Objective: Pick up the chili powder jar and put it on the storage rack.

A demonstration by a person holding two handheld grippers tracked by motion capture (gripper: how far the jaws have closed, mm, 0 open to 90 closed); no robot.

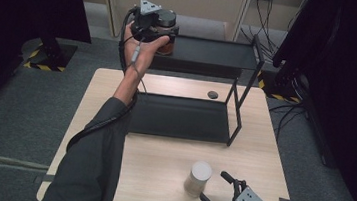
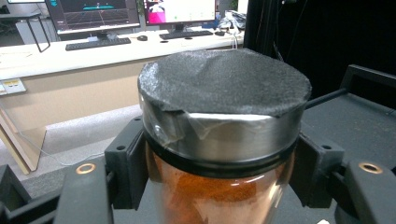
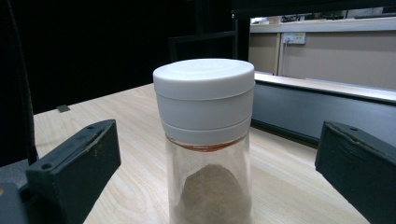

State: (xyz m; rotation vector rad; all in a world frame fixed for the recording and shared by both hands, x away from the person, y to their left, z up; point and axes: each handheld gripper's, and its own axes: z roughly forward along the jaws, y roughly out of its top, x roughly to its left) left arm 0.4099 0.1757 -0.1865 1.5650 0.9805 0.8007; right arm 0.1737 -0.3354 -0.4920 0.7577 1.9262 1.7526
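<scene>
Orange-filled jar [image 2: 219, 186] clamped between left gripper [image 2: 219, 172] fingers [image 2: 126, 168], over shelf [image 1: 212, 51]

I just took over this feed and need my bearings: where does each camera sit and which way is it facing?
High view: above the table's near edge, looking forward and down at the black shelf; sleeve, both hands.
Left gripper view: on the left hand-held gripper, jaws clamping the orange jar.
Right gripper view: on the right hand-held gripper, jaws open around the white-capped jar.
Shared: both jars appear in the high view.

The left gripper's jaws hide the sides of the orange-filled jar [image 2: 219, 154], its base cut off.
</scene>
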